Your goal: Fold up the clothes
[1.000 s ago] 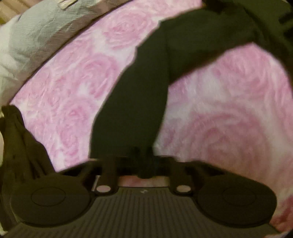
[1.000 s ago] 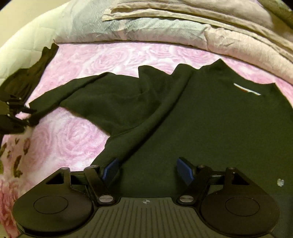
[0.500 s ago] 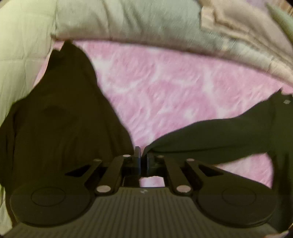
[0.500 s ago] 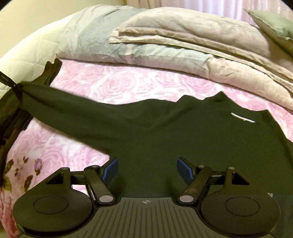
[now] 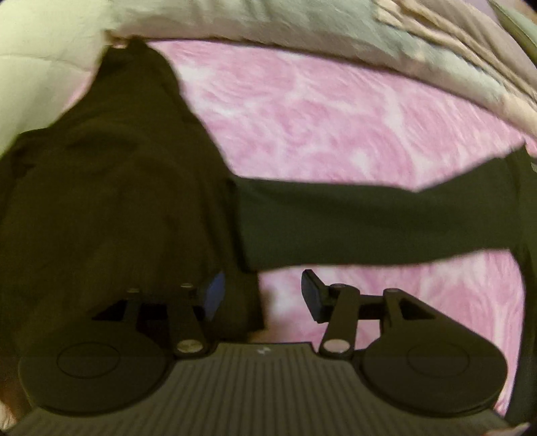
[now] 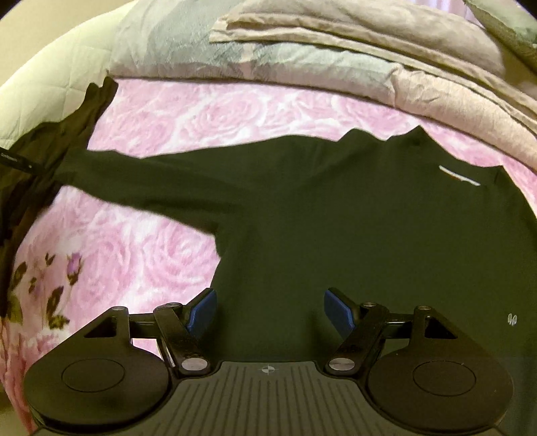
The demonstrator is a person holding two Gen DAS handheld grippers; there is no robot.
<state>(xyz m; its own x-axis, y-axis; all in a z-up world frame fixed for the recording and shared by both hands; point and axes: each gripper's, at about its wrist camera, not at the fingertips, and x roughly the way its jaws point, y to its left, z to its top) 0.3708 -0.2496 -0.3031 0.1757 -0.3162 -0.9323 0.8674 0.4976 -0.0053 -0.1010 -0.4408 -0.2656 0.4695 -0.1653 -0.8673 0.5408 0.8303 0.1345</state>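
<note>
Left wrist view
Left gripper [image 5: 263,295]: fingers part-way apart, just been opening; nothing pinched; the pads press on no cloth.
Sleeve [image 5: 369,224]: dark, stretched flat across the frame from 9 to 3 o'clock; its cuff end lies just past the left finger [image 5: 214,295].
Second dark garment [image 5: 110,208]: heaped at 9 o'clock, reaching up to 11; the sleeve end meets or overlaps it, blur hides which.
Bedspread [image 5: 335,127]: pink rose print, bare from centre to 1 o'clock and again at 4.
Folded bedding [image 5: 302,23]: pale grey-green and beige, along the 12 o'clock edge.

Right wrist view
Right gripper [image 6: 270,310]: fingers wide apart, empty, poised over the shirt's body.
Dark shirt [image 6: 369,241]: flat on the bed, centre to 3 o'clock; white neck label at 2; sleeve running out to 9 o'clock.
Second dark garment [image 6: 50,141]: at 10 o'clock.
Bedspread [image 6: 235,110]: pink at 11 to 12 and at 8.
Folded bedding [image 6: 335,50]: stacked at 12 to 2 o'clock.
</note>
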